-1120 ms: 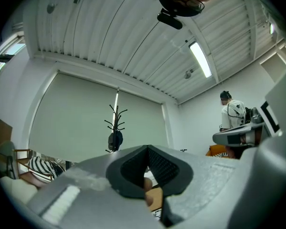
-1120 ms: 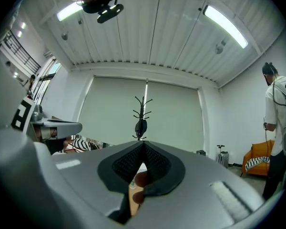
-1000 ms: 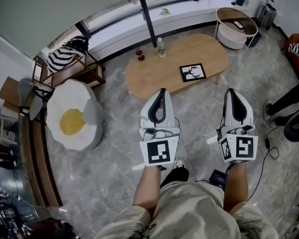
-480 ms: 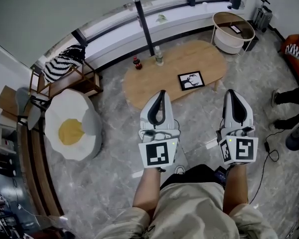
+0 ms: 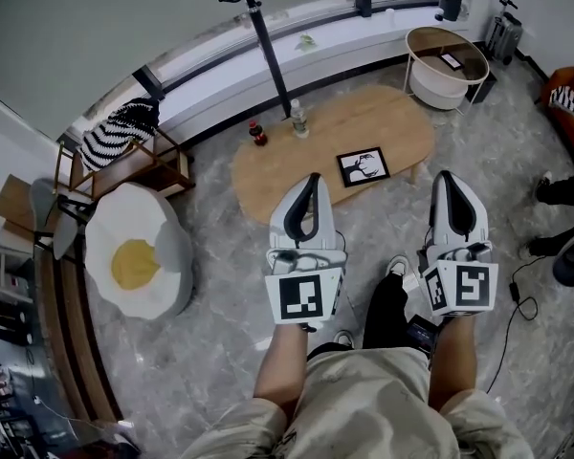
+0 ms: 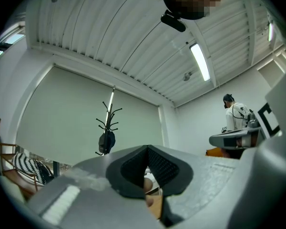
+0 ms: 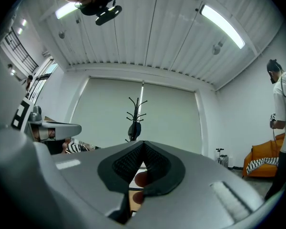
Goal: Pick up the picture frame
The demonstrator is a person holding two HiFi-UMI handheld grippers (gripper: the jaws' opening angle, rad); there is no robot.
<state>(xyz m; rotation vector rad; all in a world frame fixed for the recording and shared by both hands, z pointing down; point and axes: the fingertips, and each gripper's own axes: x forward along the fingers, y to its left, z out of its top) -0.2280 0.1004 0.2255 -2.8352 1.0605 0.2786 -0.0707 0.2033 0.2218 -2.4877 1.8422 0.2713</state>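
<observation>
The picture frame (image 5: 364,166) lies untouched on the tabletop (image 5: 297,151), at one o'clock from the left claw (image 5: 309,185) and eleven from the right claw (image 5: 446,182). Both are pinched closed and empty; approach, grasp and lift are all left to do.

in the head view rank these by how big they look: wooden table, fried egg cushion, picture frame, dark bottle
1. wooden table
2. fried egg cushion
3. picture frame
4. dark bottle

The bottle is seen from steeply above, which foreshortens it, so its true size against the frame is unsure.
</observation>
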